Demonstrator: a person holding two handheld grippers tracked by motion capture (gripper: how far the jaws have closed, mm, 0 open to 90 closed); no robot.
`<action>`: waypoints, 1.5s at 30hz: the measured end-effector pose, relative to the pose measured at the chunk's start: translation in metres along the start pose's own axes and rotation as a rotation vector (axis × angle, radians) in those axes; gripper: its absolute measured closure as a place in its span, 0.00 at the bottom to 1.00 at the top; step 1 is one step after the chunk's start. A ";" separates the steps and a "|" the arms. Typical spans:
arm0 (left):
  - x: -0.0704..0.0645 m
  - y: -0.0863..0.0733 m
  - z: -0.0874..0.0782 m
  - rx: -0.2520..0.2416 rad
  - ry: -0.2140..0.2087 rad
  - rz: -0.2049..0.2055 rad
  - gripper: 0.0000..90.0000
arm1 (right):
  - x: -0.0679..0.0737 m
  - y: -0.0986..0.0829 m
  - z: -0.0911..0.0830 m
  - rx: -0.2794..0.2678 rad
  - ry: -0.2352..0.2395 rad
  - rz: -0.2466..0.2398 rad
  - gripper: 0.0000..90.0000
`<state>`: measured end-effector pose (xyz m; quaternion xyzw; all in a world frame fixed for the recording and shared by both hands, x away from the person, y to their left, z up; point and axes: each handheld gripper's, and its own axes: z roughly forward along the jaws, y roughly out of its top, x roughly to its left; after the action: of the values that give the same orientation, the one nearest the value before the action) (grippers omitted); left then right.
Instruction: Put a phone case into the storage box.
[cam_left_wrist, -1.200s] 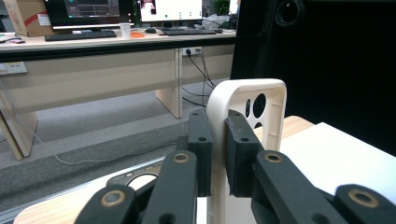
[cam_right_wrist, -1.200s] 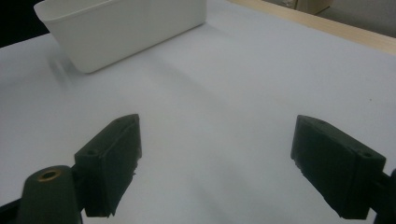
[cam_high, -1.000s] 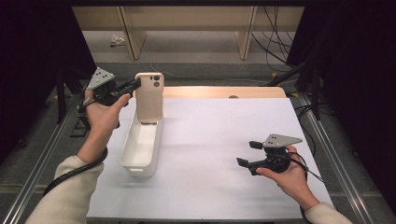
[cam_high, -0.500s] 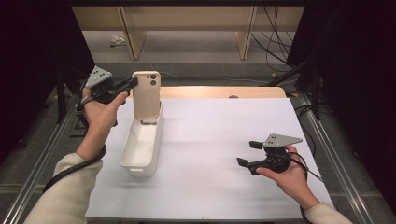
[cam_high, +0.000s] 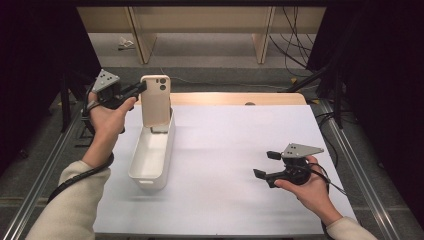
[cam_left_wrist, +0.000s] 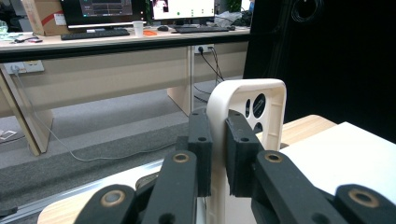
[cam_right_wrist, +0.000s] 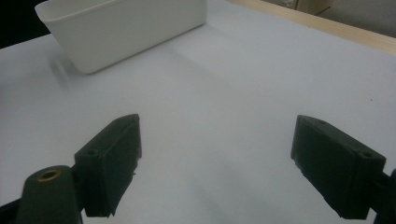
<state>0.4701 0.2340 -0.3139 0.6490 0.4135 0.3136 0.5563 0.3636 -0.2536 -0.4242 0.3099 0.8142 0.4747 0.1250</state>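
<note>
Left gripper (cam_high: 141, 88) pinches the side edge of the beige phone case (cam_high: 156, 102), upright over the white bin's (cam_high: 150, 162) 12 o'clock end; likely light, bendy, slick, so edge grip suits; right gripper (cam_high: 265, 164) spread at 4 o'clock

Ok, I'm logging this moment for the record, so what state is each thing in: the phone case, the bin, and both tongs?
phone case: upright, gripped at its edge, lower end inside the far end of the bin.
white bin: on the table, upright, open-topped.
left tongs: shut on the phone case.
right tongs: open, holding nothing, low over the white table cover.
</note>
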 end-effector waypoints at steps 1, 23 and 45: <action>0.000 0.000 0.000 0.001 0.001 0.000 0.91 | 0.000 0.000 0.000 0.000 0.000 0.000 0.19; 0.012 -0.009 0.016 0.023 0.006 0.008 0.91 | 0.000 0.000 0.000 0.001 0.003 0.000 0.19; 0.017 -0.022 0.030 0.042 0.016 0.018 0.91 | 0.000 0.000 0.000 0.005 0.007 -0.001 0.19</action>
<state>0.5001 0.2363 -0.3423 0.6615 0.4187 0.3152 0.5364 0.3637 -0.2535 -0.4244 0.3081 0.8160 0.4737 0.1216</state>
